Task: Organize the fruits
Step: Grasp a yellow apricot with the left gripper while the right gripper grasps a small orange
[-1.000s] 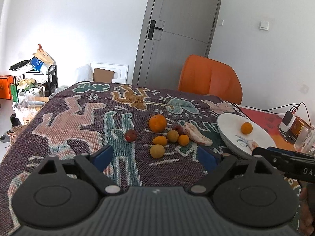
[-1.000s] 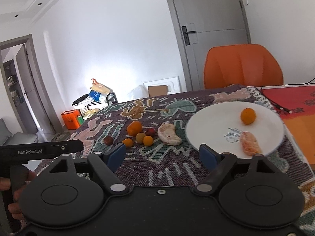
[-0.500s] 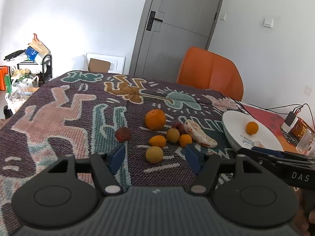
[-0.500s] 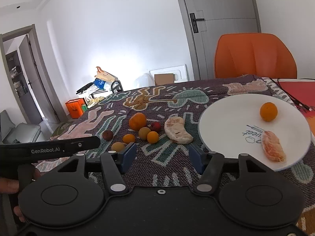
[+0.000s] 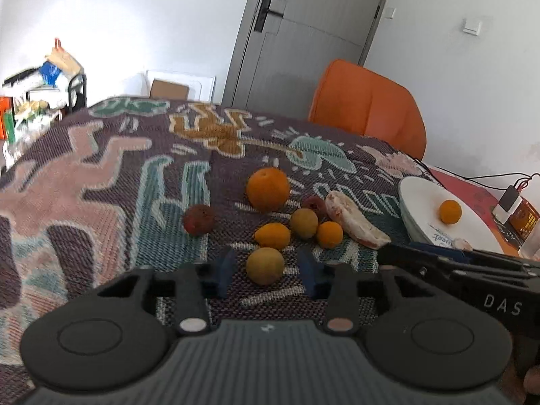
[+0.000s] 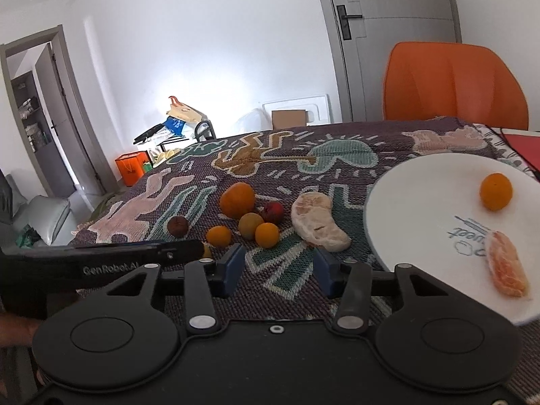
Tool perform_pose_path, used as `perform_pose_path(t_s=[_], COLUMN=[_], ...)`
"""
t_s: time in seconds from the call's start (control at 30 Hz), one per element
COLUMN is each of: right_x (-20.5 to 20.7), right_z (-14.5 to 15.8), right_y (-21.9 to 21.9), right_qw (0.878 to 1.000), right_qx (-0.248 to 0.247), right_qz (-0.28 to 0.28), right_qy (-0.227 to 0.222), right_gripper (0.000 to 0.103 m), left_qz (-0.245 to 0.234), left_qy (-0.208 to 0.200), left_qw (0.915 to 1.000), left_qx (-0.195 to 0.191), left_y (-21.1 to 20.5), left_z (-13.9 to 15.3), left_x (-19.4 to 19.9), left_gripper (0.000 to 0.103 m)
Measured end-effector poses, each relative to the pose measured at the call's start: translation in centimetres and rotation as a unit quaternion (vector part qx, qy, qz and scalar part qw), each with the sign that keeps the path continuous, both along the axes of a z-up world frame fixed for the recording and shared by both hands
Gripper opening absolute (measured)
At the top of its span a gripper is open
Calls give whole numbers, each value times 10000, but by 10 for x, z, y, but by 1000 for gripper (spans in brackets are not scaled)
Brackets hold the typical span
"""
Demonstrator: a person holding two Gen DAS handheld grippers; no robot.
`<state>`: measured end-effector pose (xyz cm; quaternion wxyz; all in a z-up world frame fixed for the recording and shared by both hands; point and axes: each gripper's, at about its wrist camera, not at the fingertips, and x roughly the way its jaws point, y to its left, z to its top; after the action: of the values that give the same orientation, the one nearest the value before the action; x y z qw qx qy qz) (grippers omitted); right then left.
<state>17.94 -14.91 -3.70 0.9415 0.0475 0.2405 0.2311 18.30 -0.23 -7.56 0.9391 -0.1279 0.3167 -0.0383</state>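
Several fruits lie in a cluster on the patterned cloth: a big orange (image 5: 268, 189), a dark red fruit (image 5: 199, 219), small orange ones (image 5: 272, 235) and a peeled citrus segment (image 5: 354, 224). My left gripper (image 5: 266, 265) is closing around a yellow-green fruit (image 5: 265, 270). A thin gap still shows on each side of the fruit. My right gripper (image 6: 279, 256) is also closing, with only cloth between its fingers, just short of the peeled segment (image 6: 317, 226). The white plate (image 6: 422, 202) holds a small orange (image 6: 496, 191) and an orange segment (image 6: 508, 266).
An orange chair (image 5: 366, 104) stands behind the table by a grey door (image 5: 303, 33). Cables and a small device (image 5: 509, 199) sit on a red mat right of the plate. A cluttered rack (image 5: 44, 81) stands far left. The other gripper's body (image 6: 111, 260) reaches in from the left.
Both grippers have come forward and lower toward the fruit cluster, and both pairs of jaws have narrowed. The yellow-green fruit now sits between the left fingers.
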Motion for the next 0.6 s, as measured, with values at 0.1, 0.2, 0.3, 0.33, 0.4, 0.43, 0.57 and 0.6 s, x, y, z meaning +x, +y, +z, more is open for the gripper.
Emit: perform_pose_path(t_s=[0.1, 0.2, 0.3, 0.33, 0.4, 0.43, 0.57, 0.6], right_x=[7, 16, 23, 25, 28, 30, 35, 36], right_z=[-1, -2, -2, -2, -2, -2, -3, -3], right_y=[8, 14, 18, 19, 21, 22, 28, 29], right_qw=[9999, 9998, 9998, 9997, 9997, 9996, 9994, 9993], right_qx=[-70, -105, -142, -155, -169, -178, -239, -253], right_qz=[103, 139, 165, 175, 195, 205, 256, 258], right_qy=[-9, 38, 40, 35, 31, 37, 26, 34], right_gripper=[41, 36, 35, 35, 35, 34, 30, 30], left_qz=[92, 165, 255, 273, 325, 352, 462, 483], left_qy=[-8, -51, -71, -83, -106, -114, -128, -130], left_qw=[9999, 9998, 9996, 9995, 9994, 9993, 9988, 9987], left_qx=[-122, -130, -124, -110, -96, -92, -79, -84], left_y=[5, 9, 16, 18, 22, 24, 33, 36], left_z=[-2, 1, 5, 6, 7, 8, 11, 11], left_x=[0, -2, -4, -5, -6, -7, -9, -9], left_gripper=[23, 23, 23, 23, 23, 23, 23, 23])
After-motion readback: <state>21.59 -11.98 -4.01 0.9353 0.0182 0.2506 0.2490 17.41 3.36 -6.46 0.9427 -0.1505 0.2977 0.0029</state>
